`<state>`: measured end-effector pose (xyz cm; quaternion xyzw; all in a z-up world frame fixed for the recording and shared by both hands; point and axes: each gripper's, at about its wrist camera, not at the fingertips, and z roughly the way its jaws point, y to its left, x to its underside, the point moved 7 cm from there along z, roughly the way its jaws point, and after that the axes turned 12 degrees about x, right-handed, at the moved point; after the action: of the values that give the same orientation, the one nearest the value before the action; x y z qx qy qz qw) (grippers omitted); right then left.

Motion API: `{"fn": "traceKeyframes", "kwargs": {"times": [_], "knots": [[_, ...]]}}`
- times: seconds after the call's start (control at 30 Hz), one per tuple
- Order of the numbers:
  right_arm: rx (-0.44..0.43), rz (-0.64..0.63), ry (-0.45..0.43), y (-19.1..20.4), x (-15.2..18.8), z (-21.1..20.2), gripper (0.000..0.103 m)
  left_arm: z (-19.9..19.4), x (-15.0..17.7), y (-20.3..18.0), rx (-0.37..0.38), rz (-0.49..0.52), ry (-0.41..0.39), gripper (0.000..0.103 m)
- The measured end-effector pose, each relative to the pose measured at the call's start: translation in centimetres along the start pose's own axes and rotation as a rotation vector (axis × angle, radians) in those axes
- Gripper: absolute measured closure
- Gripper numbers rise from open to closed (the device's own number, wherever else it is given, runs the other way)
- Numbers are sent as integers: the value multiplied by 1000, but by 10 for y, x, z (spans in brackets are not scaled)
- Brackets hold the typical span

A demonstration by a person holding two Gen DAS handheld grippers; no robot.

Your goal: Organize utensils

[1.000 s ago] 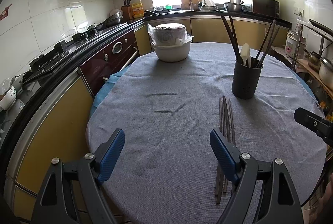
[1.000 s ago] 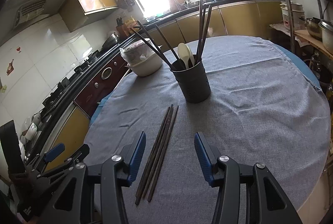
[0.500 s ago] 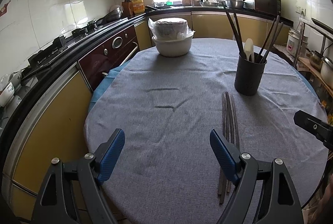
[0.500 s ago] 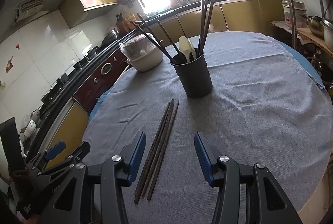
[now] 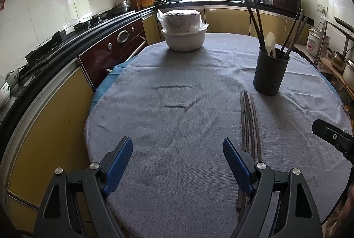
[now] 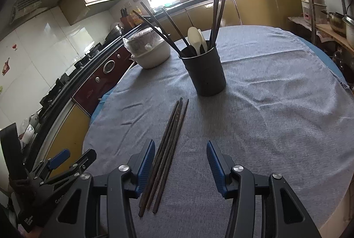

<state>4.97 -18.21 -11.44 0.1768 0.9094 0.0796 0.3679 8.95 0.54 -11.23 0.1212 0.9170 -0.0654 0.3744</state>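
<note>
Round table (image 5: 177, 171) under a grey cloth, seen from both wrists. The left gripper (image 5: 178, 157) is hovering over bare cloth with its jaws standing wide apart and nothing between them; its right finger (image 5: 235, 166) is overlapping the near ends of the chopsticks (image 5: 249, 118) in this view. The right gripper (image 6: 180, 164) is hanging over the same bundle, jaws apart and gripping nothing, with the chopsticks (image 6: 170, 138) running just inside its left finger (image 6: 145, 164). The bundle is lying flat on the cloth, pointing toward the dark holder (image 6: 204, 72), which is standing upright just beyond its far tips and is carrying more chopsticks and a pale spoon (image 6: 194, 39). A covered white bowl (image 5: 184, 38) is sitting at the table's far edge.
</note>
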Motion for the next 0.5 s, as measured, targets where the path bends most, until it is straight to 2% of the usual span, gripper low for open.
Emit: {"fn": "traceKeyframes", "kwargs": {"times": [0.5], "knots": [[15,-20,49,15,0,28,52,29,7,15,13,-38,51,19]]}}
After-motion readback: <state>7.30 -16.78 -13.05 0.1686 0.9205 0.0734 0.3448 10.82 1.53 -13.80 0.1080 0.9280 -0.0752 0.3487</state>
